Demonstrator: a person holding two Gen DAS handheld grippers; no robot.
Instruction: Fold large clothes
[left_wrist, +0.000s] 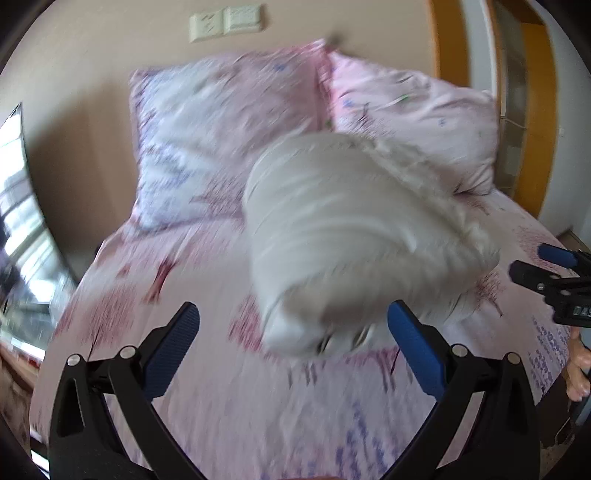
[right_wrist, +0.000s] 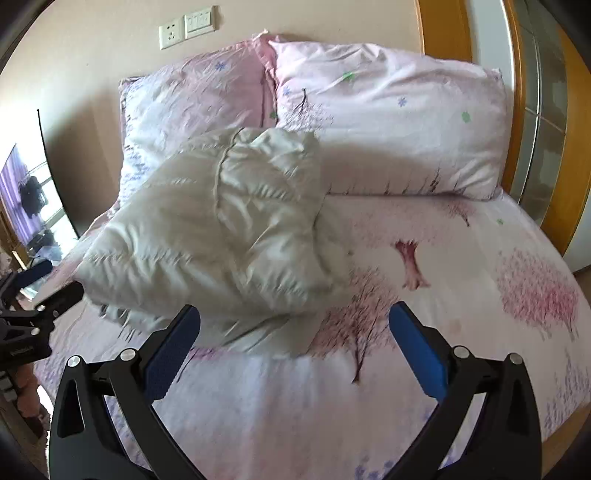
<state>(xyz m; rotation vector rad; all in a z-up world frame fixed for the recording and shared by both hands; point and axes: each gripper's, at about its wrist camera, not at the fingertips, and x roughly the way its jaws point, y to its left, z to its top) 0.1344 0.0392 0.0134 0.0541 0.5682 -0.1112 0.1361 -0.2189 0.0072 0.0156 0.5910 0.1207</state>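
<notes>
A white padded jacket (right_wrist: 221, 236) lies in a folded bundle on the pink floral bed sheet (right_wrist: 461, 295), just in front of the pillows. It also shows in the left wrist view (left_wrist: 351, 236), blurred. My left gripper (left_wrist: 293, 332) is open and empty, with the jacket's near edge between its blue pads. My right gripper (right_wrist: 293, 332) is open and empty, just in front of the jacket's near right corner. Each gripper shows in the other's view: the right one (left_wrist: 546, 266) at the right edge, the left one (right_wrist: 44, 280) at the left edge.
Two pink floral pillows (right_wrist: 388, 122) lean against the beige wall at the bed's head. A wooden door frame (right_wrist: 443, 33) stands at the back right. A window or screen (right_wrist: 26, 206) is at the left. The bed's front edge curves near me.
</notes>
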